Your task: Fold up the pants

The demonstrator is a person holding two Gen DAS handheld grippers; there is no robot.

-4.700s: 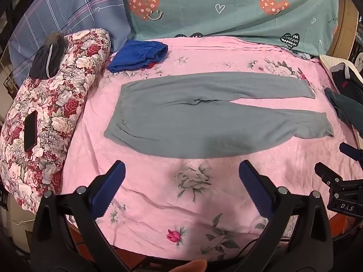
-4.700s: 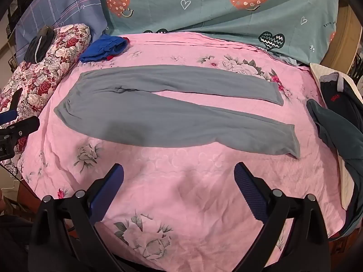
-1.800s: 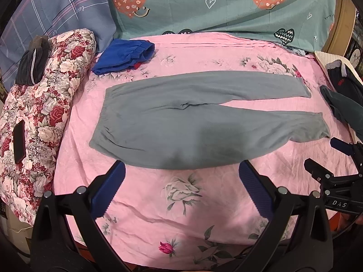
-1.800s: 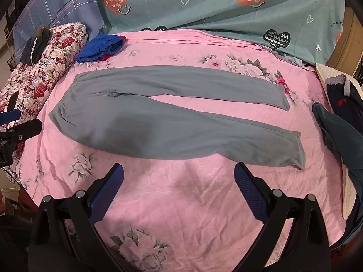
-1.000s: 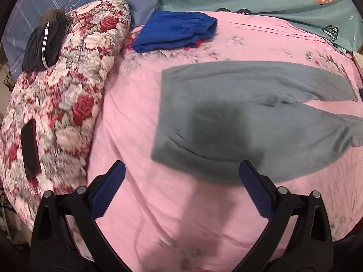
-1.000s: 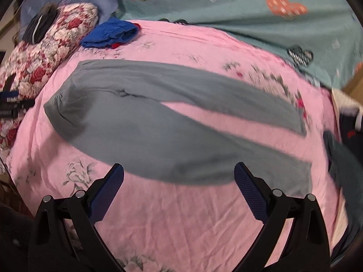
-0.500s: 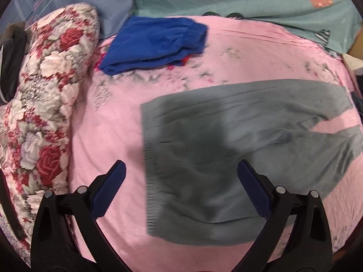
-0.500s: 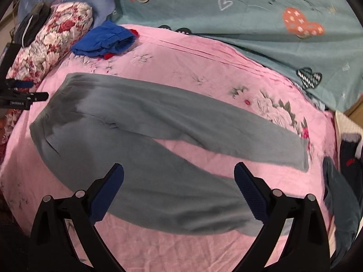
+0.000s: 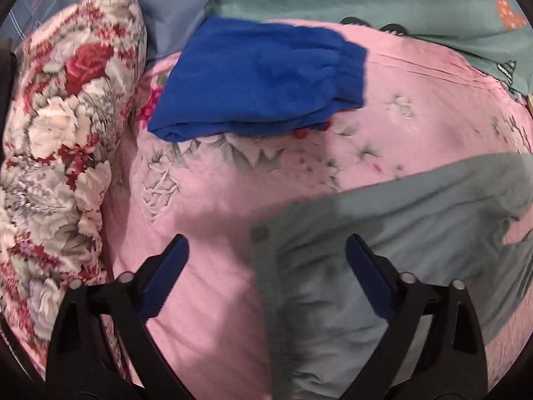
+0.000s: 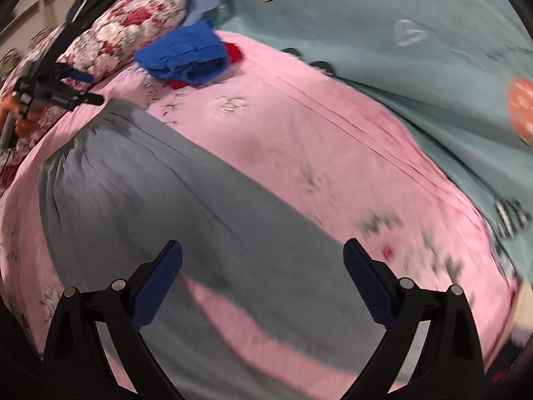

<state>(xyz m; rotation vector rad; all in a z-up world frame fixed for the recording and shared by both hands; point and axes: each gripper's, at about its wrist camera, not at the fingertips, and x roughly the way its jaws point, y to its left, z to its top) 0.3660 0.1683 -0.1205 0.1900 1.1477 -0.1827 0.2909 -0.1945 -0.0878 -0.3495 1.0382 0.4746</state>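
Grey pants (image 9: 393,233) lie flat on the pink bed, waistband to the left. My left gripper (image 9: 266,266) hovers over the far corner of the waistband (image 9: 263,260); its jaws are closing, wide apart, pads not pressing the cloth. In the right wrist view the same pants (image 10: 186,206) spread from the waistband at left toward the legs. My right gripper (image 10: 263,266) hangs above the far leg near the crotch, jaws closing but still wide, nothing pinched. The left gripper (image 10: 80,88) shows at the far left of that view.
A folded blue garment (image 9: 260,80) with red beneath lies near the head of the bed. A flowered quilt roll (image 9: 56,140) lines the left side. A teal patterned cover (image 10: 399,33) rises behind the pink sheet (image 10: 316,126).
Both grippers have come forward and lower over the bed, the left toward the waistband corner, the right toward the far leg. Their jaws have narrowed slightly.
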